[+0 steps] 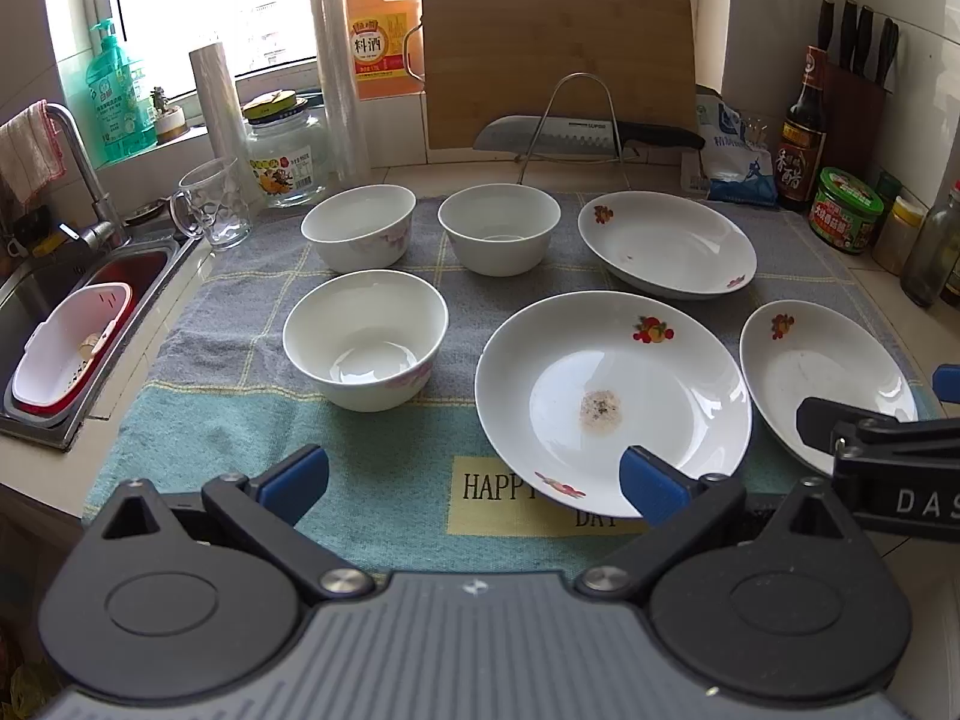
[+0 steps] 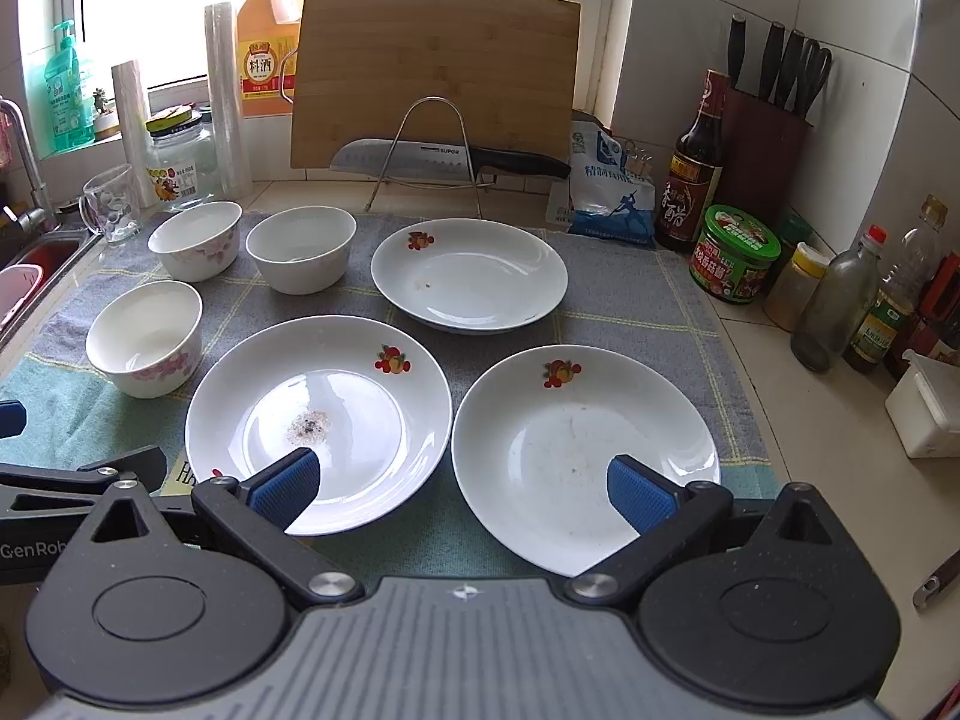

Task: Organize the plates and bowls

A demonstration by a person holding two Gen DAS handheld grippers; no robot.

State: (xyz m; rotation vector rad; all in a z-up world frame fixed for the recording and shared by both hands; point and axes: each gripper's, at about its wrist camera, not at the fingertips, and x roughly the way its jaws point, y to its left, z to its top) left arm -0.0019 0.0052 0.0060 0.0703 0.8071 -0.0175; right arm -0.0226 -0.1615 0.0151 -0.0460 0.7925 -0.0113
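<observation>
Three white bowls stand on a checked towel [image 1: 198, 420]: one near left [image 1: 365, 348] [image 2: 144, 339], two at the back [image 1: 359, 234] [image 1: 499, 229]. Three white fruit-print plates lie to their right: a middle plate with crumbs [image 1: 612, 396] [image 2: 318, 420], a far plate [image 1: 666, 243] [image 2: 469, 273] and a right plate [image 1: 822, 378] [image 2: 585, 456]. My left gripper [image 1: 474, 480] is open and empty above the towel's near edge. My right gripper [image 2: 462, 489] is open and empty, hovering between the middle and right plates.
A sink [image 1: 90, 300] with a red-and-white basket lies left. A glass mug [image 1: 210, 204], jar, rolls and an oil jug stand behind. A cutting board [image 1: 558, 54] and a knife on a wire rack are at the back. Sauce bottles and jars [image 2: 735, 252] line the right wall.
</observation>
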